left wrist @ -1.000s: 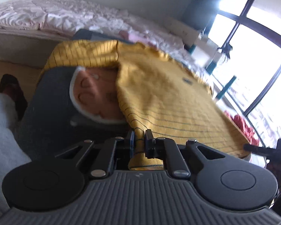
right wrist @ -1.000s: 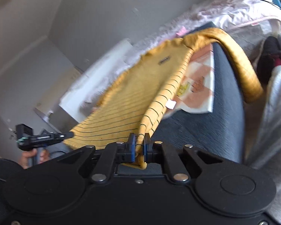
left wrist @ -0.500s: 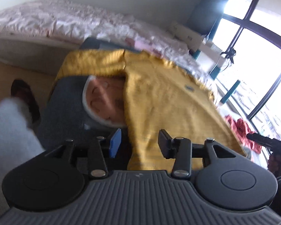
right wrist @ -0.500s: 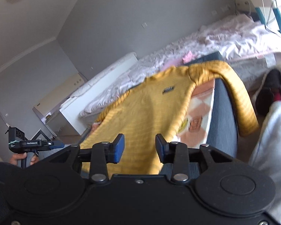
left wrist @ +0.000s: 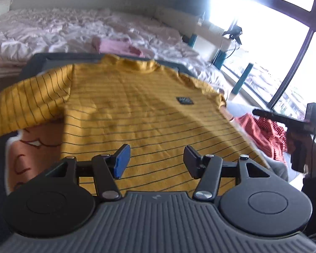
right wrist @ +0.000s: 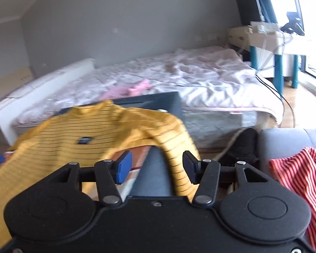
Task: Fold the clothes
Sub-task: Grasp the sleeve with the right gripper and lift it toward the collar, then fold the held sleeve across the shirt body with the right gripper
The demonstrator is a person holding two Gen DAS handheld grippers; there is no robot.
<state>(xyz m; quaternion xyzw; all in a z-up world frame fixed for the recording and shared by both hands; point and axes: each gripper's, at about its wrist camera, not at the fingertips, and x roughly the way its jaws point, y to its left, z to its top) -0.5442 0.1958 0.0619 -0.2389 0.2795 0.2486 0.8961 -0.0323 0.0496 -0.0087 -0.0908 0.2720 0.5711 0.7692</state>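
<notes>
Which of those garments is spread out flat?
The yellow sweater with thin dark stripes; the red striped one and the pink one lie crumpled.

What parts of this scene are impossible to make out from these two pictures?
- Yellow sweater: its hem, in the left wrist view, is hidden behind the left gripper.
- Chest patch: the lettering is too small and blurred in both views.
- Printed cloth: mostly covered by the sweater.
- Red striped garment: cut off by the right wrist frame's edge.

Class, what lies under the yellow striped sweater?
Under the yellow sweater a cloth with an orange cartoon print sticks out, lying on a dark grey surface. How far the cloth reaches beneath is hidden.
</notes>
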